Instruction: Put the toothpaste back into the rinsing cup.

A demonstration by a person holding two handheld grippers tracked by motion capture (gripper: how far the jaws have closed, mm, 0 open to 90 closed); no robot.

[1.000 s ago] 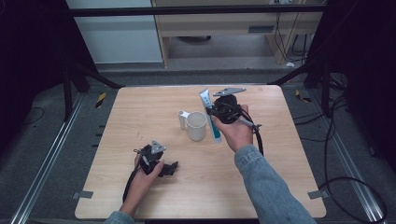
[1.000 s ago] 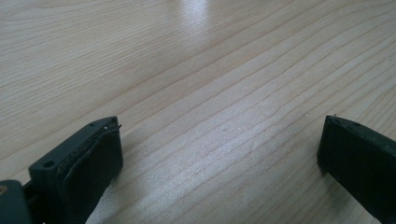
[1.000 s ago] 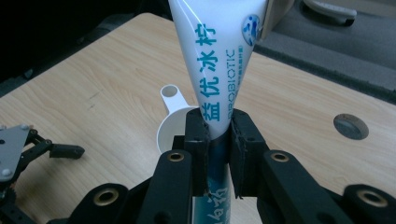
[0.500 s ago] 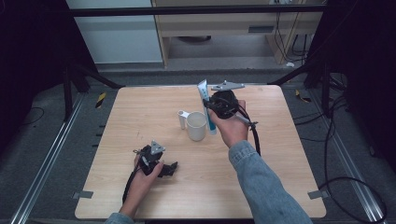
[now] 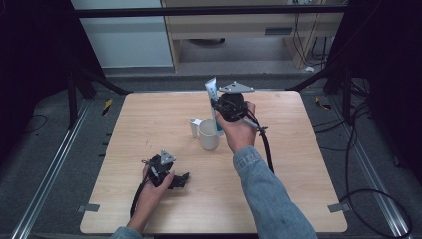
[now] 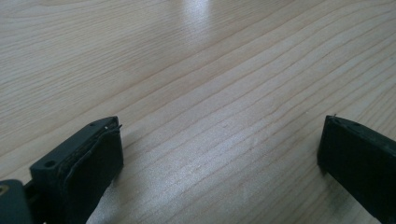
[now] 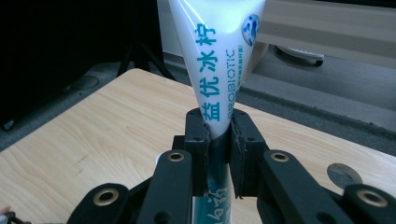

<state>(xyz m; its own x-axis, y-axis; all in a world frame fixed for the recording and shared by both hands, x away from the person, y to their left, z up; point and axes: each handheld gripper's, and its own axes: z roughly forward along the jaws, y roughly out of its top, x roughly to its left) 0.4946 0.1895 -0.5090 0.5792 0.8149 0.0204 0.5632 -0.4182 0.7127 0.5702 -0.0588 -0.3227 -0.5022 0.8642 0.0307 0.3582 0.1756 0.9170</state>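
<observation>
A white and blue toothpaste tube [image 5: 213, 94] stands almost upright, and my right gripper [image 5: 216, 106] is shut on it above the table's far middle. In the right gripper view the pads pinch the tube [image 7: 215, 60] at its narrow part, crimped end up. Its blue lower end hangs at the right rim of a white cup [image 5: 208, 139]; whether it is inside the cup is unclear. My left gripper [image 5: 175, 178] rests on the wooden table [image 5: 124, 129] near the front left. Its jaws [image 6: 219, 154] stand wide apart over bare wood.
A small white upright piece [image 5: 193, 127] stands just left of the cup. A black cable [image 5: 266, 147] trails from the right gripper over the table. Dark floor, metal rails and stand legs ring the table, with a shelf unit [image 5: 234, 30] behind.
The right gripper has risen a little and shifted toward the far side, swinging the tube from a slant to nearly upright. The left gripper has kept still.
</observation>
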